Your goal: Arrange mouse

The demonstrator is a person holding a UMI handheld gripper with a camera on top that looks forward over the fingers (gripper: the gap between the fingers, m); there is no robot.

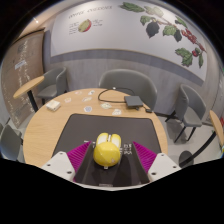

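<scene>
A: While the gripper (107, 160) is hovering low over the table (45, 125), what is sitting between its fingers?

B: Item one: a yellow mouse (107, 152), rounded, with a pale stripe running down its middle. It is lying between the two pink pads (78, 157), at the near end of a dark mat (95, 125).

A: Are the fingers pressing on it?

B: They are standing apart, spread wide, with a gap showing on each side of the mouse. So the tool is released and is gripping nothing; the mouse is resting on its own.

A: And the surroundings?

B: Item two: the table, round, light wood, carrying the dark mat across its middle. Item three: a small dark object (132, 100) lying at the far edge of the table, with a thin cable trailing from it; what it is I cannot tell. Item four: a few white scraps (88, 106) scattered on the far half of the wood. Item five: grey chairs (128, 82) standing around the far side. Item six: a white wall (105, 30) beyond them, bearing a picture of leaves and red berries (168, 28)
</scene>
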